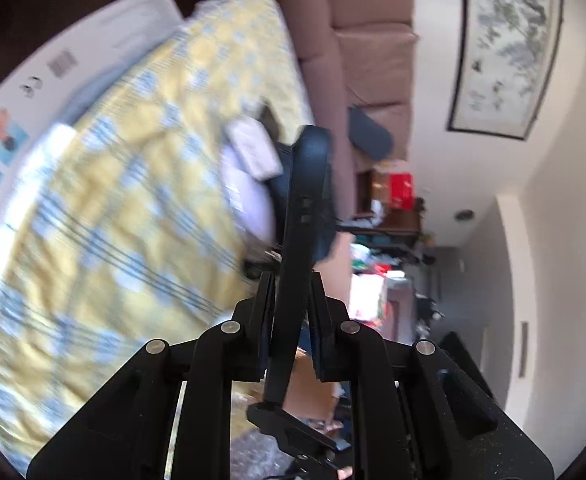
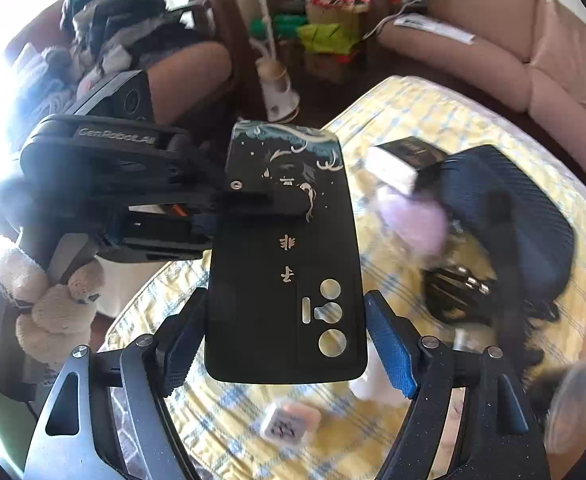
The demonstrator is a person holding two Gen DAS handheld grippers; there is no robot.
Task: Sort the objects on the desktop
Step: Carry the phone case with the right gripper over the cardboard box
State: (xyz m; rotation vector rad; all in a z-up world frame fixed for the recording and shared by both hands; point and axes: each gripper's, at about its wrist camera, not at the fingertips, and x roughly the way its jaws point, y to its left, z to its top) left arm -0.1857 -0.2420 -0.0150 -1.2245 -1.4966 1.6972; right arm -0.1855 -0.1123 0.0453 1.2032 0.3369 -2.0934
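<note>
A black phone case (image 2: 289, 264) with white and teal art hangs in the air above the table with the yellow checked cloth (image 2: 413, 120). My left gripper (image 1: 291, 280) is shut on its edge; in the left wrist view the case (image 1: 305, 208) shows edge-on. In the right wrist view the left gripper (image 2: 249, 196) reaches in from the left and clamps the case's upper part. My right gripper (image 2: 285, 340) is open, its blue-padded fingers (image 2: 389, 344) on either side of the case's lower end, apart from it.
On the cloth lie a dark blue pouch (image 2: 509, 216), a lilac soft item (image 2: 413, 220), a white-and-black box (image 2: 401, 160), black metal-tipped items (image 2: 461, 284) and a small white packet (image 2: 289, 424). A pink sofa (image 2: 493, 40) stands behind. A plush toy (image 2: 57, 304) sits at the left.
</note>
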